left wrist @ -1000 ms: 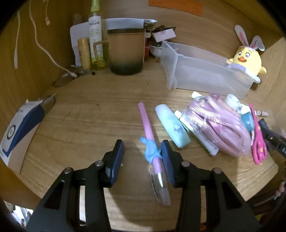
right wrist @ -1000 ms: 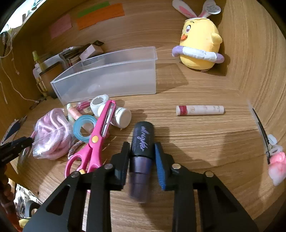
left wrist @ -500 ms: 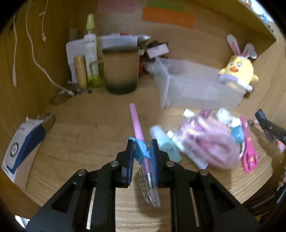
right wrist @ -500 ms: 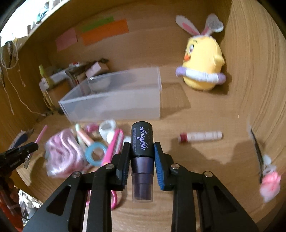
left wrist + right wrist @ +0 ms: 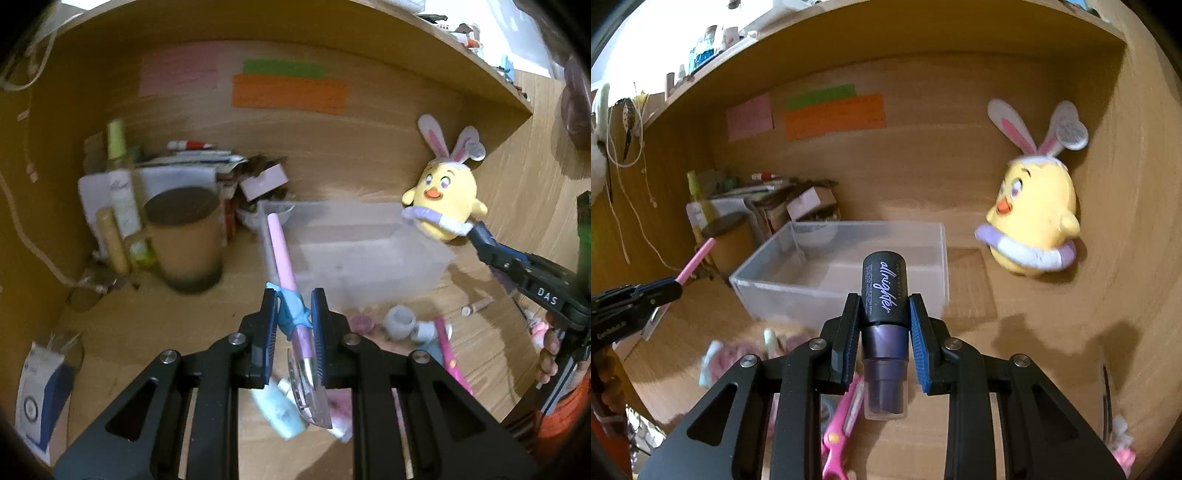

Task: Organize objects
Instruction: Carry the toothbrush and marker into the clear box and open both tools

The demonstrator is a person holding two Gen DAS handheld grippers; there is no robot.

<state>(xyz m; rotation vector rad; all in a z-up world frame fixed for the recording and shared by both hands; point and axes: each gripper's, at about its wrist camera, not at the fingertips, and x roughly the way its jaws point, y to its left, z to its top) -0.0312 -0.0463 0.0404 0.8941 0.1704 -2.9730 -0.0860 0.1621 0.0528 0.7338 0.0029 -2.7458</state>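
My left gripper is shut on a pink pen with a light-blue bow, held up above the desk with its clear cap end pointing back at me. The right gripper is shut on a dark purple spray bottle with a black cap lettered in white. A clear plastic bin stands open just beyond both grippers. In the right wrist view the left gripper and its pink pen show at the far left. The right gripper enters the left wrist view from the right.
A yellow chick plush with bunny ears leans right of the bin. A brown mug, bottles and papers crowd the back left. Pink scissors, a teal tube and small cosmetics lie on the desk below. A blue-white box sits at left.
The left gripper closed on the pink pen and lifted it off the desk. The right gripper rose with the purple bottle. Both now face the bin from higher up.
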